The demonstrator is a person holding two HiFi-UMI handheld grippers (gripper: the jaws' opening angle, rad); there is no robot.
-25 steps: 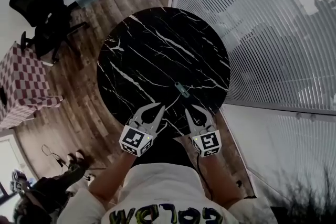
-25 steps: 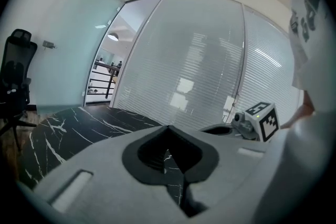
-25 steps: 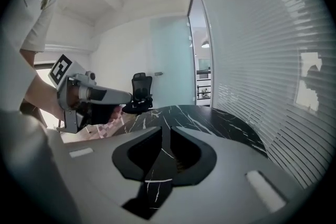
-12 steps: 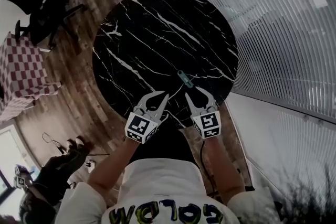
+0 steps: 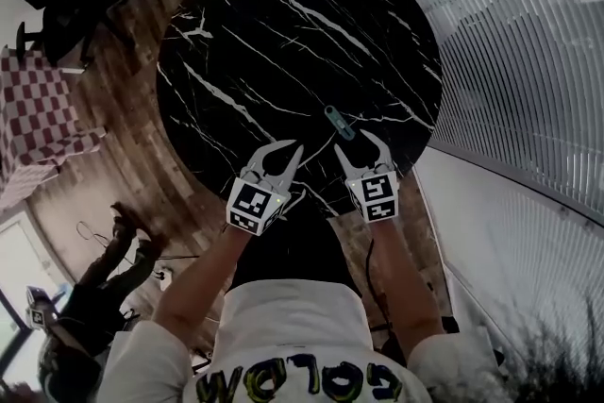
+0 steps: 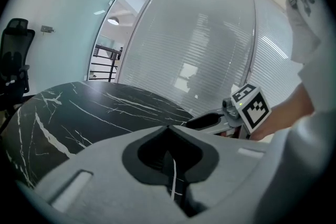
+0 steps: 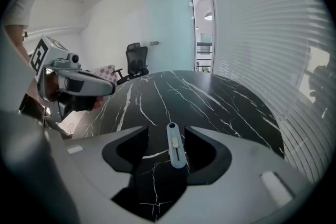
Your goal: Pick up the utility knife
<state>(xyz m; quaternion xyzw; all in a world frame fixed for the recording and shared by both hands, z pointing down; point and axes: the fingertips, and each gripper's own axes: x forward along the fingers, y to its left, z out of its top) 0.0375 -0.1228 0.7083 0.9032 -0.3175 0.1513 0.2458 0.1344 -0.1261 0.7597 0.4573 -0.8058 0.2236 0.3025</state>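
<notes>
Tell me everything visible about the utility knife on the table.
The utility knife is slim, pale grey-blue, seemingly plastic, with a small slider on top and a round hole at its far end. No blade shows. It lies flat on the black marble table, near the person's edge. The right gripper, its jaws opening, is just short of it, not touching.

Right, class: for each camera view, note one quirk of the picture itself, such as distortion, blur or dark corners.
Head view: fisheye bends the blinds into curves. Left gripper view: black corners, close foreground soft. Right gripper view: utility knife crisp, edges bowed.
</notes>
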